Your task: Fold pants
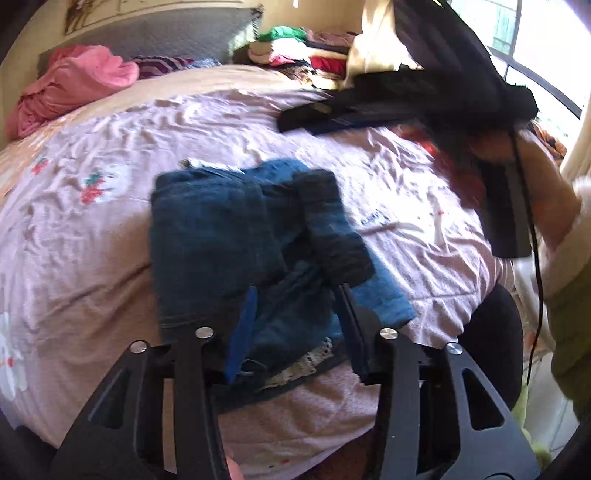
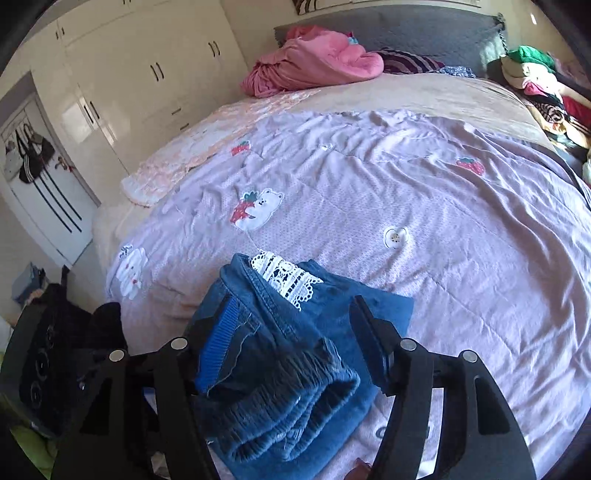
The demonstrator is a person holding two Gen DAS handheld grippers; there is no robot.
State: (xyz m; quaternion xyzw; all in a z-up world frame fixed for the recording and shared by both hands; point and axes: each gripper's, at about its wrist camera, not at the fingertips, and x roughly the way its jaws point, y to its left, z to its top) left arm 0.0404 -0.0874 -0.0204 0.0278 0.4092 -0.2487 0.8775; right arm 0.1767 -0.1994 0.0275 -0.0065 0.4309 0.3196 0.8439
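Pants [image 2: 295,354] of blue denim lie folded in a thick bundle on the bed [image 2: 424,192], white lace trim [image 2: 286,277] showing at their far edge. My left hand-held gripper [image 1: 295,299] straddles the pants, jaws partly apart, cloth between them; I cannot tell whether the pads press it. My right hand-held gripper [image 2: 295,332] hangs over the pants with jaws spread and pads clear of the denim. Beyond the pants, a pink blanket [image 2: 317,59] rests by the headboard [image 2: 424,33].
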